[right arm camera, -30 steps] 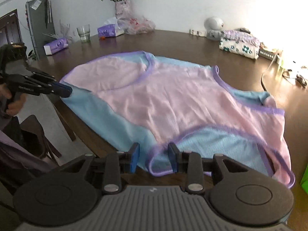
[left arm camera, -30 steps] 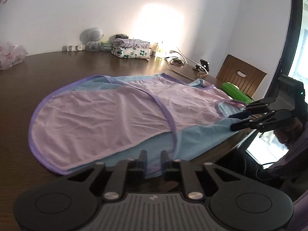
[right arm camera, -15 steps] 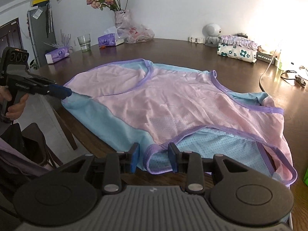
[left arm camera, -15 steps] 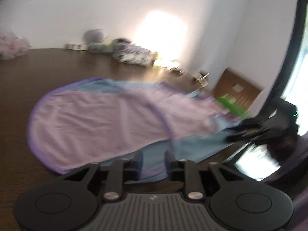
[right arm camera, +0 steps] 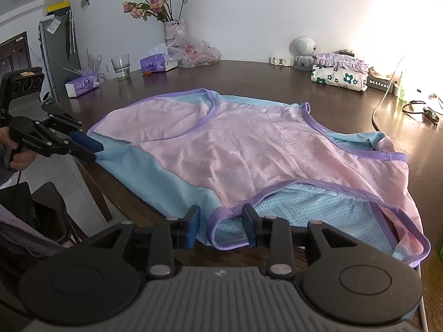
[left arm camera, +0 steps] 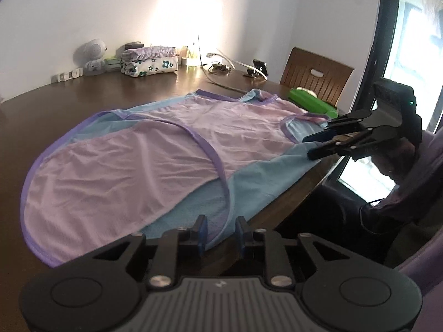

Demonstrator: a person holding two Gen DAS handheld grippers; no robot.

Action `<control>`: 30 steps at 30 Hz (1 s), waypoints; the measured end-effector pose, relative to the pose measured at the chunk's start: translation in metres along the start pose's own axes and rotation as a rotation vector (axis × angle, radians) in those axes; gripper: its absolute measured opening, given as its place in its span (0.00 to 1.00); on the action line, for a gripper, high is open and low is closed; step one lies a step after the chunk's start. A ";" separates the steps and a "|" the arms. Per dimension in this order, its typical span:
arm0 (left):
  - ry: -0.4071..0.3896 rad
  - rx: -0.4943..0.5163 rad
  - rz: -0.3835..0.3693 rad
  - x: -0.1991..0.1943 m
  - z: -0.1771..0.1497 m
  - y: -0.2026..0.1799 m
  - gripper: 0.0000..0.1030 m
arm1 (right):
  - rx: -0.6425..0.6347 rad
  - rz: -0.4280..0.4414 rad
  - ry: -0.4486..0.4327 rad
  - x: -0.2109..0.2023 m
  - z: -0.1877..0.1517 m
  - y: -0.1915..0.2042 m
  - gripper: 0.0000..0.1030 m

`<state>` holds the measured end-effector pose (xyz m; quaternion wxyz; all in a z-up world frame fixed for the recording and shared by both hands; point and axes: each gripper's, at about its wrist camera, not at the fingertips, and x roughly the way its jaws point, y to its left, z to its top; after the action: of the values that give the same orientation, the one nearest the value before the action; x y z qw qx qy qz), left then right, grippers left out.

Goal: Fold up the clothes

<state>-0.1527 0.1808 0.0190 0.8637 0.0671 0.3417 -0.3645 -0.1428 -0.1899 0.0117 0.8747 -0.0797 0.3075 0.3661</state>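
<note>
Left wrist view: pink and blue garment (left arm camera: 144, 163) spread flat on the dark wooden table (left arm camera: 83, 94), purple trim along its curved edges, near blue corner reaching the table's front edge. Left tongs (left arm camera: 220, 233) at that near edge, jaws opening, blue hem and purple trim lying between the pads, no squeeze visible. Right tongs (left arm camera: 311, 145) seen side-on at the garment's far right corner, fingers parted, tips just over the blue cloth at the table edge; contact hard to judge. Green object (left arm camera: 313, 102) just past the garment, wooden chair (left arm camera: 318, 77) behind it. Folded floral cloth (left arm camera: 149, 65) and a small white robot figure (left arm camera: 92, 55) by the wall.

Right wrist view: same garment (right arm camera: 249, 152) across the table (right arm camera: 249, 77), armhole with purple binding nearest the camera. Right tongs (right arm camera: 221, 225) parted, the purple-bound loop sitting between the pads, left pad clear of the cloth. Left tongs (right arm camera: 92, 149) at the far left blue corner, held by a hand (right arm camera: 19, 156). Vase of pink roses (right arm camera: 173, 29), a glass (right arm camera: 121, 66) and tissue boxes (right arm camera: 83, 84) at the back left.
</note>
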 end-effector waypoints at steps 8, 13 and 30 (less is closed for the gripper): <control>0.022 0.002 0.033 0.021 0.022 -0.001 0.18 | -0.011 -0.001 -0.009 -0.001 -0.001 0.003 0.33; 0.019 0.045 0.054 0.028 0.023 -0.018 0.01 | -0.020 -0.003 -0.014 -0.004 -0.003 0.001 0.21; -0.047 -0.035 0.079 0.011 0.000 -0.024 0.01 | -0.129 0.060 -0.001 -0.019 -0.009 -0.002 0.02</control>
<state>-0.1631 0.1574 0.0155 0.8862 0.0569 0.3245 -0.3256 -0.1561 -0.2057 0.0159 0.8563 -0.1266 0.2853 0.4115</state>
